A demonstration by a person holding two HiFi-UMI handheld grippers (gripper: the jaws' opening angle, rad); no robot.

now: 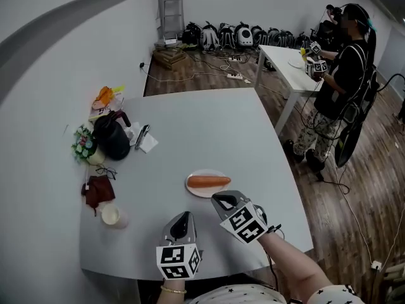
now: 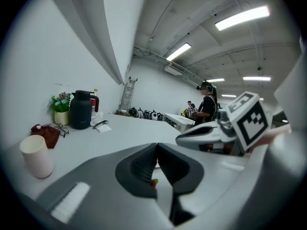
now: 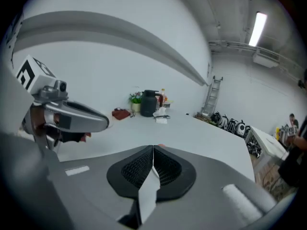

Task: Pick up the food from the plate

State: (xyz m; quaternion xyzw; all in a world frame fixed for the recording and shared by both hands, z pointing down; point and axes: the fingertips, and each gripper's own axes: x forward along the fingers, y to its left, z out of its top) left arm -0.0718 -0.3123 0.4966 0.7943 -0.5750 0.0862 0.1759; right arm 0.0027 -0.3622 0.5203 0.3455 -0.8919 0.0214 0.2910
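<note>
An orange carrot-like food [image 1: 209,182] lies across a small white plate [image 1: 200,193] near the front of the grey table [image 1: 209,125]. My right gripper [image 1: 221,200] hovers just in front of the plate's right edge, jaws shut and empty. In the right gripper view the shut gripper [image 3: 153,150] hides nearly all of the plate. My left gripper [image 1: 185,216] sits lower left of the plate, apart from it and also shut with nothing held. In the left gripper view its pads [image 2: 148,163] touch, and the right gripper [image 2: 211,132] shows to the right.
A black kettle [image 1: 112,137], a flower pot [image 1: 83,143], glasses [image 1: 106,171], a dark red cloth [image 1: 98,190] and a white cup [image 1: 111,216] line the table's left side. The front edge lies just under my grippers. A person [image 1: 342,75] stands at a second white table [image 1: 285,62].
</note>
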